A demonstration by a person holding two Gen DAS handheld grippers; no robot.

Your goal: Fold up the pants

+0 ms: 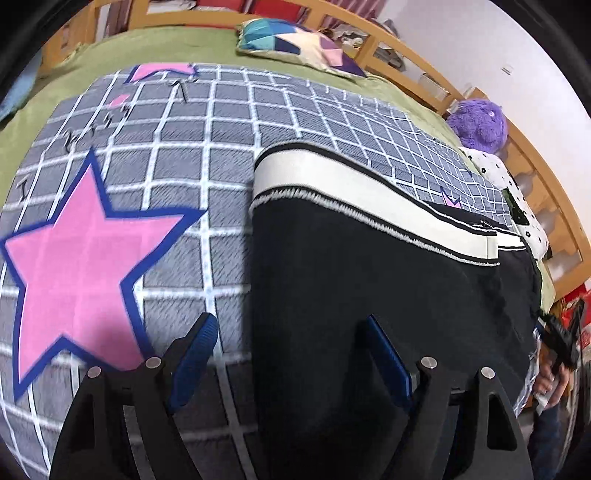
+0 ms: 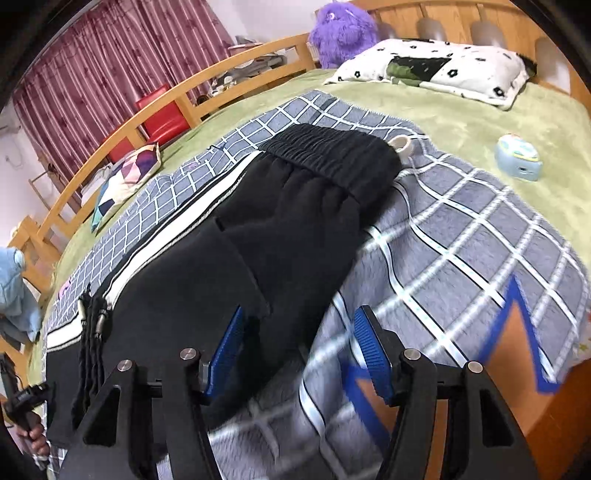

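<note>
Black pants (image 1: 373, 280) with a white side stripe (image 1: 369, 188) lie folded lengthwise on a grey checked blanket (image 1: 177, 173). In the right wrist view the pants (image 2: 258, 236) show their elastic waistband (image 2: 332, 155) at the far end and drawstrings (image 2: 92, 317) at the near left. My left gripper (image 1: 291, 354) is open, hovering over the pants' left edge, holding nothing. My right gripper (image 2: 299, 350) is open, hovering over the pants' near right edge, holding nothing.
The blanket covers a green bed (image 2: 461, 110) with a wooden frame (image 2: 207, 85). A patterned cushion (image 1: 299, 44), a purple plush toy (image 2: 343, 29), a white flowered pillow (image 2: 436, 70), a tape roll (image 2: 404, 144) and a small blue box (image 2: 519, 157) lie around.
</note>
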